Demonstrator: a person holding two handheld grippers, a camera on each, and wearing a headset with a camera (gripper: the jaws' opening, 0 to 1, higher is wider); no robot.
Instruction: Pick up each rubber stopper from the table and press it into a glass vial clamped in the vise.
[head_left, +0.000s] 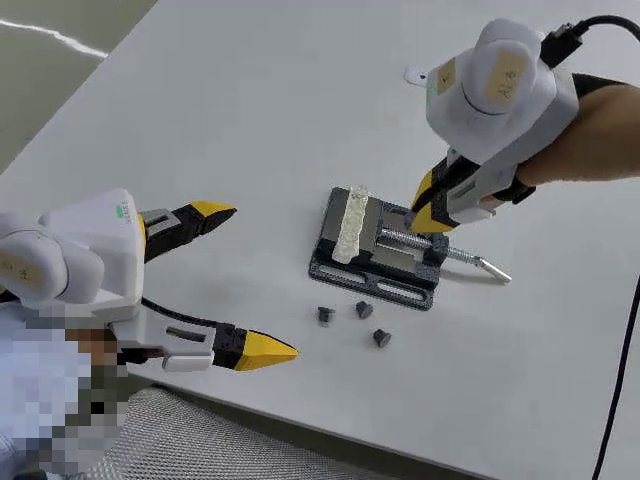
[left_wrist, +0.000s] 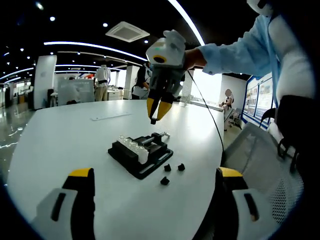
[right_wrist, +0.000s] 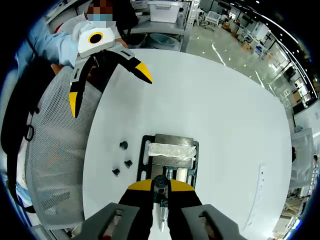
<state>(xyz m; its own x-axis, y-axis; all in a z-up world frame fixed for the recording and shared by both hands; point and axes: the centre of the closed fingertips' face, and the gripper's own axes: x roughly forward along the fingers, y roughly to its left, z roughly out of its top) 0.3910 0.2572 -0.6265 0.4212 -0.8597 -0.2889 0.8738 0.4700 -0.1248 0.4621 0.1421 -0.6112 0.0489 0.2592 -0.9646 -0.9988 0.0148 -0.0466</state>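
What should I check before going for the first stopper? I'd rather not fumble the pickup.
1. Stoppers free to grab: three stoppers lie loose on the table beside the vise, apart from each other. Ok.
2. Vials in place: a row of vials stands clamped in the vise, with no dark stopper in them. Ok.
3. Left gripper ready: open and empty, to the side of the vise. Ok.
4. Right gripper ready: shut, over the vise's screw end. Not ok; open it first if it is to pick.
5. Vise tight enough for pressing: cannot tell.
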